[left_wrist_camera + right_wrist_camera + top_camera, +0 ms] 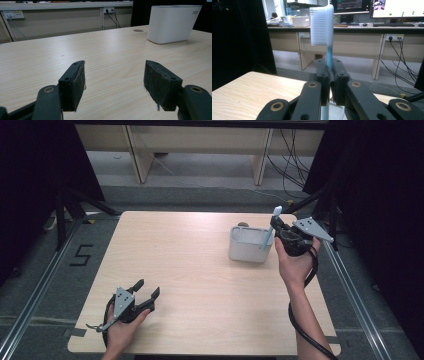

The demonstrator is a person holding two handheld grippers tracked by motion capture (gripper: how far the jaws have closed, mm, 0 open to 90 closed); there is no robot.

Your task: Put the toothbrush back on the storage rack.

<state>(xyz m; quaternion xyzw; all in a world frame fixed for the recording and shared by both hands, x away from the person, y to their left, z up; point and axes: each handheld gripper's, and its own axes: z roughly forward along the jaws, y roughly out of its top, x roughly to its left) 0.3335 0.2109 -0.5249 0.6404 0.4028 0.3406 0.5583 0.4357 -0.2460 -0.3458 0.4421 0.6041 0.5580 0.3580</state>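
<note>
Pale wood grain covers the table [200,270] at which we work, and the white holder [250,244] standing on it serves as our landmark. It is a rounded, open-topped container; in the left gripper view it rises at the far right [172,23], with a small round mark on the table [138,30] just to its left.

Our right gripper [276,226] is held just beside the holder's right end, lifted off the table, with our right hand [295,257] wrapped around its body below. Its jaws are pressed together on the light blue handle of a toothbrush [270,231]. The toothbrush slants upward from the holder's right end, its lower part at the rim and its white bristled head [277,210] above the gripper. In the right gripper view the two jaws squeeze the handle between them [331,82], and the head [322,23] stands upright above, bristles facing left. We cannot tell whether the lower tip touches the inside of the holder.

Our left gripper [148,292] sits well apart from the holder, near the table's front left corner, held low by our left hand [122,327]. Its jaws are spread wide with nothing between them; in the left gripper view only bare wood lies between the two dark pads [160,83].
</note>
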